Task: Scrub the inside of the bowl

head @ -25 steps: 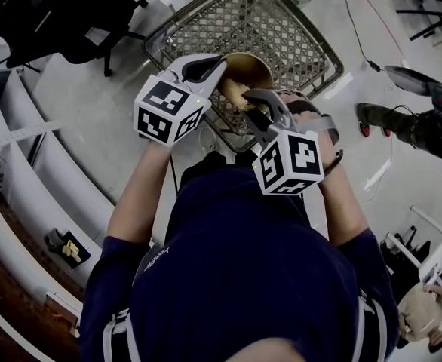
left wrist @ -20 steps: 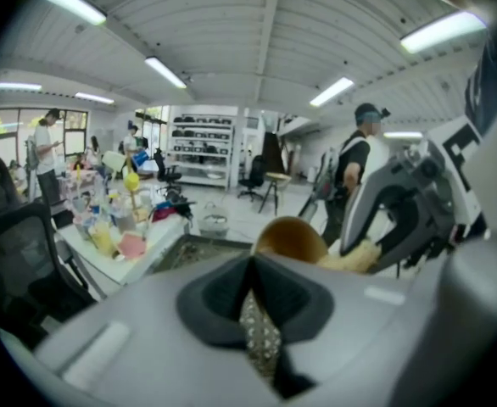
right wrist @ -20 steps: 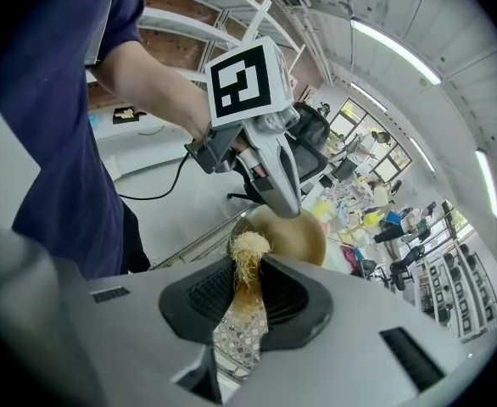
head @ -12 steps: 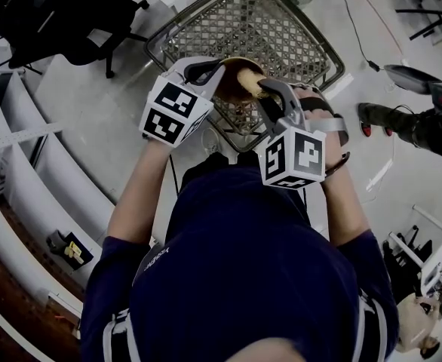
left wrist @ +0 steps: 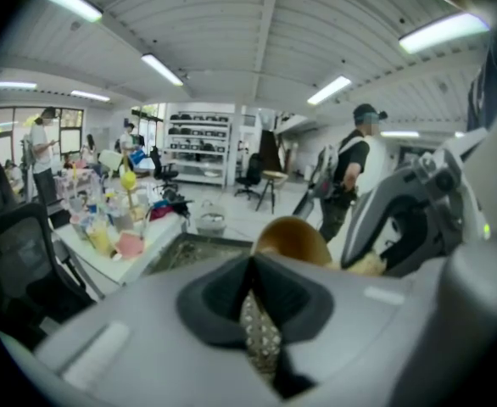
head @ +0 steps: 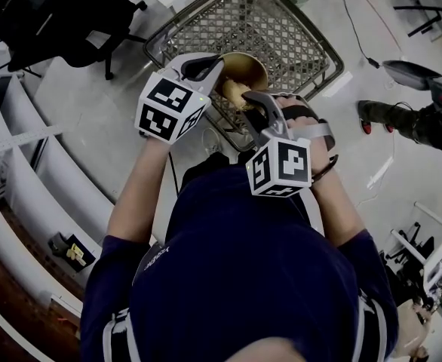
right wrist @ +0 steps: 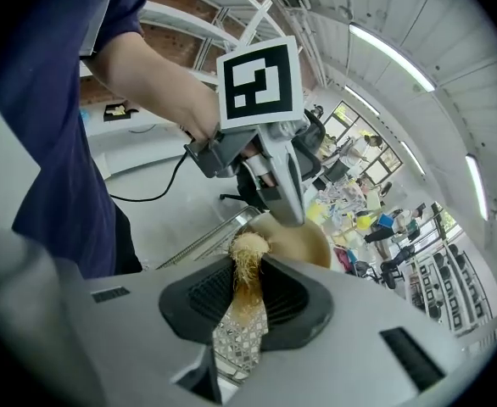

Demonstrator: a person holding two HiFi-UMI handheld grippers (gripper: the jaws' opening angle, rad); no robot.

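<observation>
At far left, white shelves (head: 10, 164) curve close past our left elbow. A black chair (head: 47, 13) stands beyond them, well apart from the work. Our left gripper (head: 206, 68) has its jaws closed on the left rim of the bowl (head: 250, 65). It holds the bowl above the near edge of a wire basket (head: 281, 21), with the golden inside turned towards us. The basket's mesh lies open behind the bowl. Our right gripper (head: 250, 100) has its jaws pinched on a tan fibrous scrubber (head: 234, 90). The scrubber's frayed end sits at the bowl's near rim, just beside the left jaw tips, so the two grippers crowd each other there. Each gripper's cube (head: 172, 108) bears black-and-white square markers. To the right the pale floor (head: 372, 172) lies open. A thin cable (head: 354, 29) crosses it past the basket's corner, and a person's dark shoe (head: 372, 118) rests further right, well apart from us.
</observation>
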